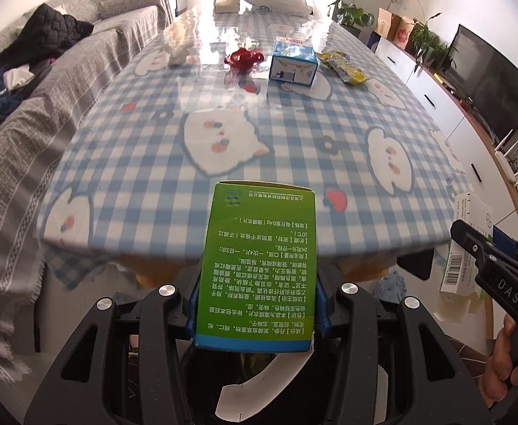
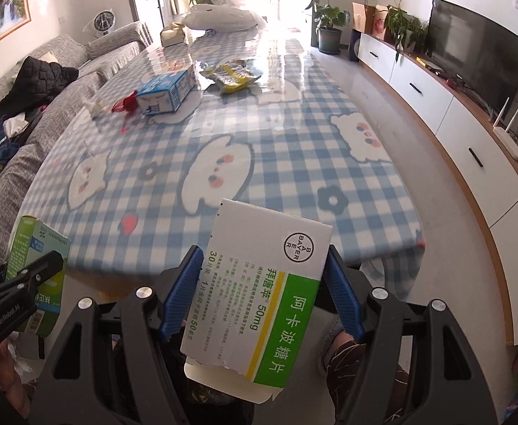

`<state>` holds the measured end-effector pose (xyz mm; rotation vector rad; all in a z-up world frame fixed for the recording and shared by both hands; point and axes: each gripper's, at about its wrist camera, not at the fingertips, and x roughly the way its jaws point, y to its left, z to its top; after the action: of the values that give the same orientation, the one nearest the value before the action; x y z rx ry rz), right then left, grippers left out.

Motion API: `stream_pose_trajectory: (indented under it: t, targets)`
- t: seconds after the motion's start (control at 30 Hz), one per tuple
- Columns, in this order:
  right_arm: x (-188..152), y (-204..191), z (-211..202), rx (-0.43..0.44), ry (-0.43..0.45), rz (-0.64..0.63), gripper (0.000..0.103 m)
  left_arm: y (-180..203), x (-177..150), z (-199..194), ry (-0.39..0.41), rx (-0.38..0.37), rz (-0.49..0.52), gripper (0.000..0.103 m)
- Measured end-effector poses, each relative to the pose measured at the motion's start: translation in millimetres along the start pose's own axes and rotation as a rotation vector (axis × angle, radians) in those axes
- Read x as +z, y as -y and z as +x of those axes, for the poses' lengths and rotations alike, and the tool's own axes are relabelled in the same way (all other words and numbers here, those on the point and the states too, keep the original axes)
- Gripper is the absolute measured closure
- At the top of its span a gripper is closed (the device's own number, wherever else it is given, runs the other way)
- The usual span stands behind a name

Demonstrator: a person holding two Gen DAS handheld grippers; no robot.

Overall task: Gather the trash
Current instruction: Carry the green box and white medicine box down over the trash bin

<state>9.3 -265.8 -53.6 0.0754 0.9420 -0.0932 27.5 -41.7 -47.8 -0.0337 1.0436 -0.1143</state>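
With my left gripper [image 1: 255,304] clenched on the green cardboard medicine box [image 1: 257,265] and my right gripper [image 2: 264,294] on the torn white-and-green carton [image 2: 259,304] past the near edge of the blue checked table [image 2: 223,148], I judge either light box could slip and drop.

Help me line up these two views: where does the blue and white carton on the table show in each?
Left wrist: blue and white carton upper centre, right of the red wrapper.
Right wrist: the carton upper left, the red wrapper at its left.
Shared landmark: the yellow snack packet beside it.
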Motion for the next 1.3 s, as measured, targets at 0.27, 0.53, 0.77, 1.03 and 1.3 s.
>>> stream_pose_trajectory:
  t: [0.27,0.53,0.77,1.03,1.3]
  targets:
    - [-38,-3,-8,0.005,-0.004,-0.033,0.037,-1,-30,-11,0.002,-0.004,-0.002,0.057]
    - [-70,-8,-6,0.01,-0.039,-0.048,0.037,-2,-62,-13,-0.018,-0.002,-0.006,0.057]
    - [-92,-21,0,0.028,-0.066,-0.069,0.037,-9,-91,-4,-0.055,0.02,-0.026,0.057]
    - [-116,-39,9,0.045,-0.088,-0.109,0.037,-22,-123,4,-0.085,0.055,-0.053,0.057]
    - [-140,-54,26,0.066,-0.107,-0.133,0.037,-32,-149,17,-0.118,0.058,-0.076,0.057]
